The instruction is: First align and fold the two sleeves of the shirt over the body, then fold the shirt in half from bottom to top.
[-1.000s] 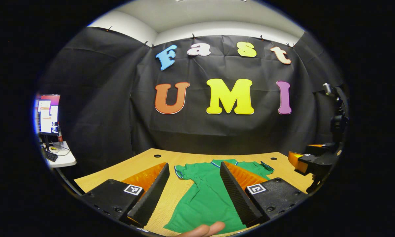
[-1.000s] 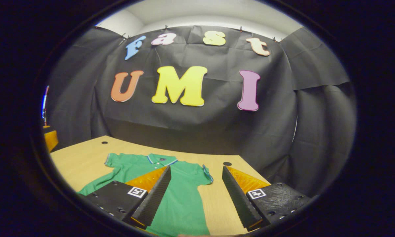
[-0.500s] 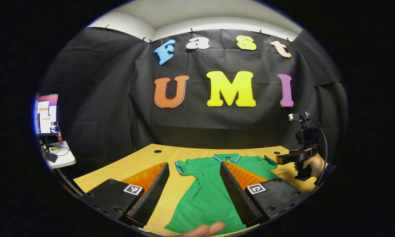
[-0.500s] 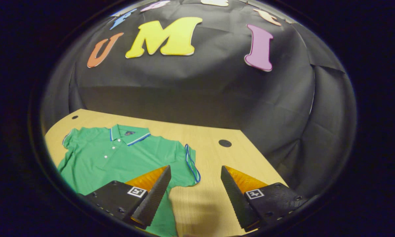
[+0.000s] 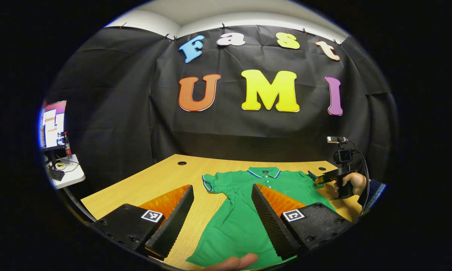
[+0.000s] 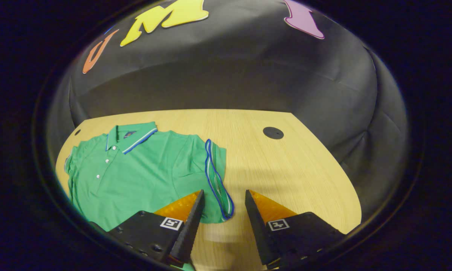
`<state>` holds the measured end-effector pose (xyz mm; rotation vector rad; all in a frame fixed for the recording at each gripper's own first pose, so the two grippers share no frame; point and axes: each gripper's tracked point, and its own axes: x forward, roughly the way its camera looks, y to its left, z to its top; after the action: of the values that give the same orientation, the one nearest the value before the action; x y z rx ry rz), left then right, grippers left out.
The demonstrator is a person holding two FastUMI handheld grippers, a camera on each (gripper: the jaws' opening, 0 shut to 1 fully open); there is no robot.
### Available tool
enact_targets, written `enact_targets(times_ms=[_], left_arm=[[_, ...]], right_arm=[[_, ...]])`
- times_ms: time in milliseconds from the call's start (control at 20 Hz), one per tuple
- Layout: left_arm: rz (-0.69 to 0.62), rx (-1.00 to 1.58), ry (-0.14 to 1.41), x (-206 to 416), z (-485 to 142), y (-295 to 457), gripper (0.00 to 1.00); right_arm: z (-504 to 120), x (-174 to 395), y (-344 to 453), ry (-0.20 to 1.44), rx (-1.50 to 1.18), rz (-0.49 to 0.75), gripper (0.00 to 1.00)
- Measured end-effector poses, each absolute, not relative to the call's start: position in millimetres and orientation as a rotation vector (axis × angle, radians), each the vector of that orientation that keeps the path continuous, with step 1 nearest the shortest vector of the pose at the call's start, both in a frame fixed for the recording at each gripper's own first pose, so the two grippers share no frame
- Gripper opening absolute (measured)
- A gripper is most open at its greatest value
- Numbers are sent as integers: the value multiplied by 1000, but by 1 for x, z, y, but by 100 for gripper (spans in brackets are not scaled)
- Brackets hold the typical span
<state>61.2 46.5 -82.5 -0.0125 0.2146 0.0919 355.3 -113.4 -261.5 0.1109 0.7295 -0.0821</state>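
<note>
Both views sharp, strong fisheye bending at edges. Left gripper view evenly lit from overhead; bright monitor (image 5: 52, 124) glows at its left rim. Right gripper view dimmer, soft shadow on counter (image 6: 286, 165) ahead of right tool (image 6: 221, 199).

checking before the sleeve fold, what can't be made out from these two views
- Green shirt: its hem is cut off at the lower edge of the right gripper view, behind the right hand-held gripper.
- Shirt's lower body in the left gripper view: partly covered by the left hand-held gripper and a fingertip.
- Right sleeve cuff: whether the open fingers touch it cannot be told.
- Monitor: too small and blurred.
</note>
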Motion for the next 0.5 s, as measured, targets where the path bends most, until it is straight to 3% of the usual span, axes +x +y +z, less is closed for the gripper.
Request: enact_targets(times_ms=[50,100,150,200,250,350,500], left_arm=[[87,-9,221,62,-85,44,100],[82,-5,224,63,-88,41,100],[79,-2,223,63,-88,40,100],[74,0,213,64,-86,39,100],[70,2,201,65,-84,37,99],[65,4,188,65,-81,35,99],[72,9,174,64,-76,40,99]], right_arm=[[-262,358,-115,728,128,-91,65],[-262,360,-116,732,150,-92,57],[-263,360,-113,736,183,-83,42],[-262,360,-112,738,220,-77,39],[-261,362,-109,741,264,-74,23],[-263,362,-107,749,321,-84,2],[-255,361,-113,730,284,-97,1]])
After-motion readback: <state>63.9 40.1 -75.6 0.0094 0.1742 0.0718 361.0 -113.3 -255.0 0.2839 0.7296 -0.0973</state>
